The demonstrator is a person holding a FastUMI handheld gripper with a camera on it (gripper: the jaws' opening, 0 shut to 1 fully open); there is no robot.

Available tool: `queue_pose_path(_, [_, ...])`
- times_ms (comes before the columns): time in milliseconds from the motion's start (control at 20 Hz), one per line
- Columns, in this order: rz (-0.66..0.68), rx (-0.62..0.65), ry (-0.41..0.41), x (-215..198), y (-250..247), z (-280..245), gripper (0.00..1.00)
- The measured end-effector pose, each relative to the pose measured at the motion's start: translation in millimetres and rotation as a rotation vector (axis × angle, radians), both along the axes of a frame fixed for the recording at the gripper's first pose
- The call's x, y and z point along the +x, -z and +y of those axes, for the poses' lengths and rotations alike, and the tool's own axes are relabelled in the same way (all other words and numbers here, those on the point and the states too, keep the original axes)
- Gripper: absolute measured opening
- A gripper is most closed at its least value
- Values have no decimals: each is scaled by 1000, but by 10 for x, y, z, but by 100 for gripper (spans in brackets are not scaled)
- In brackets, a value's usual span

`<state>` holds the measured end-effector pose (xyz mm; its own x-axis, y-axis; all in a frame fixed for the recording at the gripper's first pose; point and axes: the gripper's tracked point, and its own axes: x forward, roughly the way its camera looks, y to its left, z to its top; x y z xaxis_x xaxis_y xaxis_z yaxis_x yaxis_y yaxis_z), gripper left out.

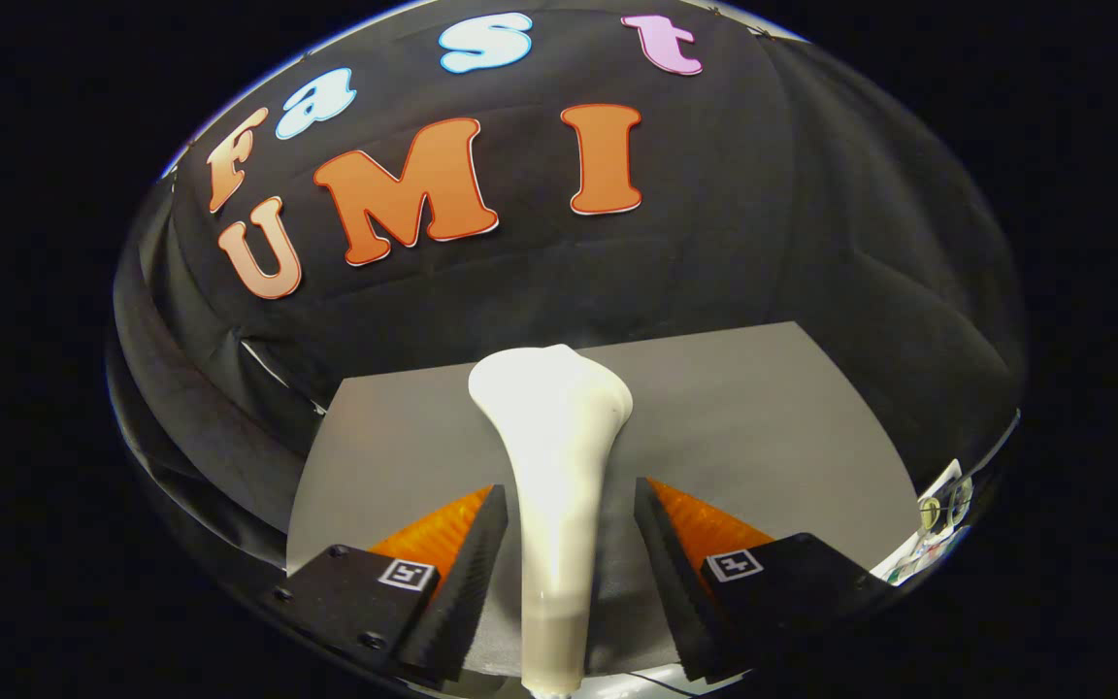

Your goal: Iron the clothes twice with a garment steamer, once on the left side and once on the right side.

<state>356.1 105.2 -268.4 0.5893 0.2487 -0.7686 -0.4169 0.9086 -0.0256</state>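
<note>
A white garment steamer (pixel 554 427) stands upright on a flat grey surface (pixel 763 408), its narrow handle rising to a wider head at the top. My gripper (pixel 569 485) is open, with one finger on each side of the handle. A narrow gap shows between each finger and the handle, a little wider on the right. The steamer's base runs below the fingers and is cut off there. The grey surface stretches beyond the steamer to the booth's black cloth wall.
The black cloth wall (pixel 714 252) closes off the far side and both flanks of the grey surface. Some small white and clear items (pixel 937 515) lie past the surface's right edge, too small to make out.
</note>
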Motion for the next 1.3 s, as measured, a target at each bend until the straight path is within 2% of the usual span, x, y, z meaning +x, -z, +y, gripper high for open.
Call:
queue_pose_path(300, [59,-14,-8,-42,186,32,66])
queue_pose_path(350, [62,-23,-3,-16,224,16,66])
queue_pose_path(450, [90,-4,5,-22,282,23,58])
queue_pose_path(600, [99,16,15,-24,291,29,53])
queue_pose_path(1050, [-58,132,48,-151,-240,-12,51])
queue_pose_path(1300, [-148,212,35,-447,-650,-42,50])
